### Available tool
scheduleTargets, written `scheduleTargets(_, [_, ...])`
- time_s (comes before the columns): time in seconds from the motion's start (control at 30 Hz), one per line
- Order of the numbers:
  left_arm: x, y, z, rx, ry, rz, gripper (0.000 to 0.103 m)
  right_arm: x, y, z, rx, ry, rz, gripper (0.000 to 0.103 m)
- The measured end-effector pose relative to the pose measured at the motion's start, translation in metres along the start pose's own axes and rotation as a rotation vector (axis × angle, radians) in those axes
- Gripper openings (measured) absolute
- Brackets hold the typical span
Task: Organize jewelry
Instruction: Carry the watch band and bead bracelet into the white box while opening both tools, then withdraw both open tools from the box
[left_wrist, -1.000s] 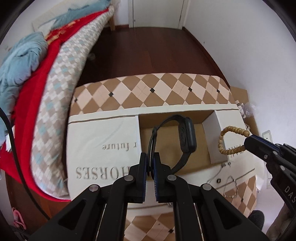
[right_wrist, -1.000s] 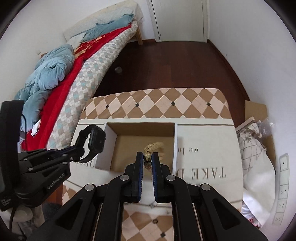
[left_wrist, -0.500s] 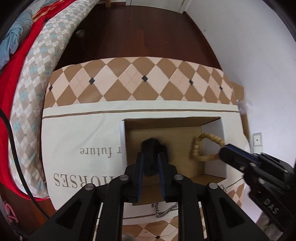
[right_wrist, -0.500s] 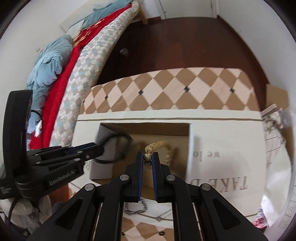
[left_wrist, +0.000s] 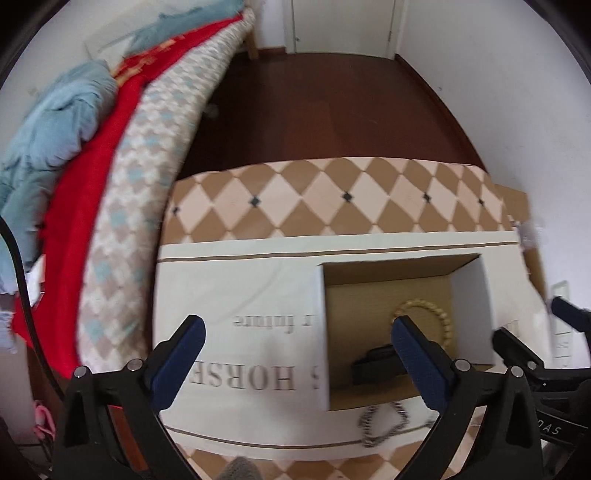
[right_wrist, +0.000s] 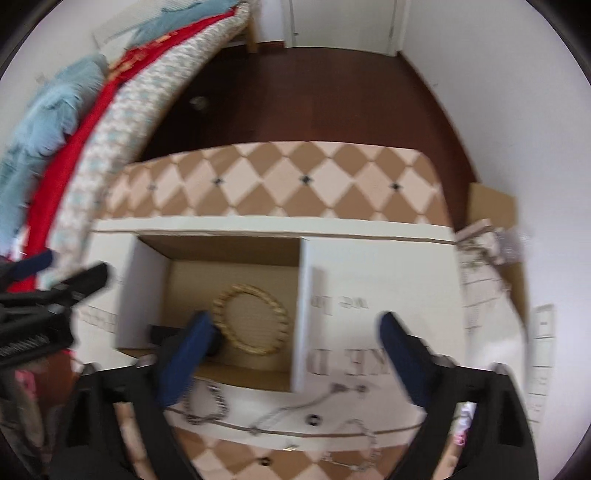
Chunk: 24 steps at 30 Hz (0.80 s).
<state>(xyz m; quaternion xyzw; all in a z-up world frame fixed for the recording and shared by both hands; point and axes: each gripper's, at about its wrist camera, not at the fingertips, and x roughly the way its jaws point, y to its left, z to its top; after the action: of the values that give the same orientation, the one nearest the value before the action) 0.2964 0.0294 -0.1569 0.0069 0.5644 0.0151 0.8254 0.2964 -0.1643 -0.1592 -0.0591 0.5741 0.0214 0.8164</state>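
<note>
Where the white box (right_wrist: 369, 258) is cut open, a brown cardboard compartment (right_wrist: 236, 254) is seen, and on its floor a beaded bracelet (right_wrist: 251, 319) is laid flat as an open ring. Just to its left a black watch (left_wrist: 376, 363) is lodged on the same floor, partly hidden behind a blue finger pad in each view; whether the two pieces touch cannot be told. Nothing is held by either gripper. The left gripper (left_wrist: 299, 334) is spread wide, its pads well apart: one is poised over the printed lid of the box, the other over the compartment, and no contact with the jewelry is shown. The right gripper (right_wrist: 295, 332) is likewise opened wide, one pad set above the compartment's near left part and the other above the lettered lid to the right; nothing is pinched between them. On the near strip of the box, in front of the compartment, a silver chain bracelet (right_wrist: 207, 402) and a thin silver necklace (right_wrist: 306, 402) are laid loose, with further chain (right_wrist: 354, 454) closer still. The box is rested on a table covered with a diamond-patterned cloth (right_wrist: 280, 184). A bed with a red blanket (left_wrist: 85, 184) is seen to the left.
</note>
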Motion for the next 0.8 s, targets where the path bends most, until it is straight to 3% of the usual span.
scheduleTargets(0.17, [-0.003,0.005,-0.021,-0.002,-0.029,0.033,0.103,0.008,0.002,-0.02,-0.012,0.015,-0.037,0.103])
scheduleTargets(0.37, [-0.017,0.011,-0.044,-0.036,-0.073,0.051,0.103,0.001,0.005,-0.043,0.012,-0.006,0.001,0.103])
scheduleTargets(0.47, [-0.033,0.012,-0.058,-0.037,-0.117,0.06,0.103,-0.011,0.007,-0.055,0.031,-0.033,0.041,0.103])
scheduleTargets(0.8, [-0.082,0.02,-0.097,-0.058,-0.193,0.058,0.103,-0.074,0.012,-0.087,0.035,-0.16,0.043,0.103])
